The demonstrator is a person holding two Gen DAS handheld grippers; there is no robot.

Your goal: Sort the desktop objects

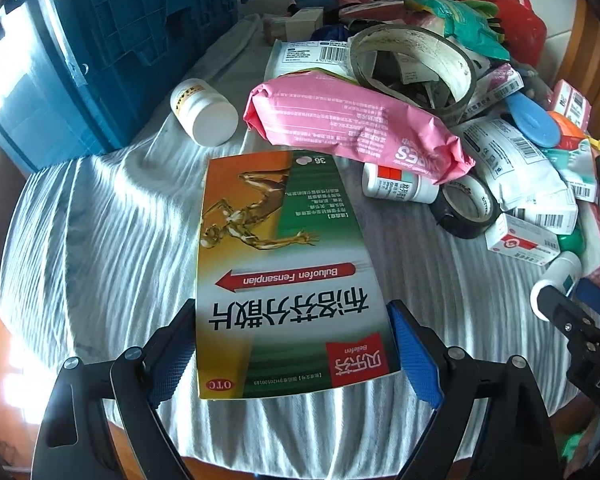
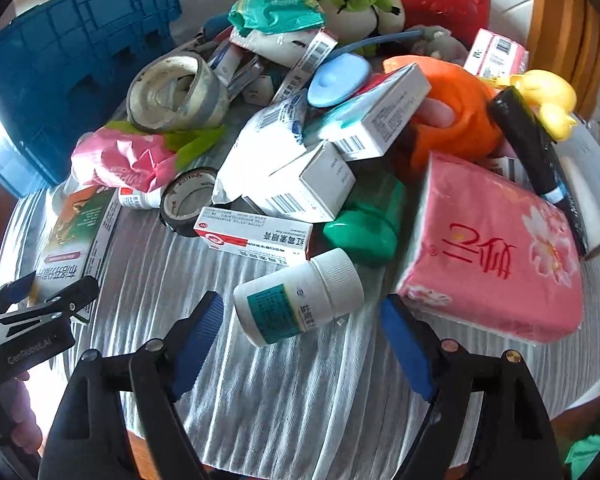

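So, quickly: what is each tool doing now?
Left tool: closed on the medicine box.
Right tool: open, white bottle lying between its fingers, not gripped.

You see a ribbed white cloth (image 1: 100,240) | glossy cardboard medicine box (image 1: 284,272) | smooth plastic bottle (image 2: 300,296) | crinkly pink wrapper (image 1: 352,120), probably plastic film.

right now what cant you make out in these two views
- Blue crate: inside hidden in both views; only its outer wall shows, and the left wrist view cuts it off.
- Small red-and-white bottle: left wrist view, its far end lies under the pink wipes pack.
- Green case: right wrist view, mostly buried under boxes.
- Medicine box: whether the left claw pads press on it is unclear.
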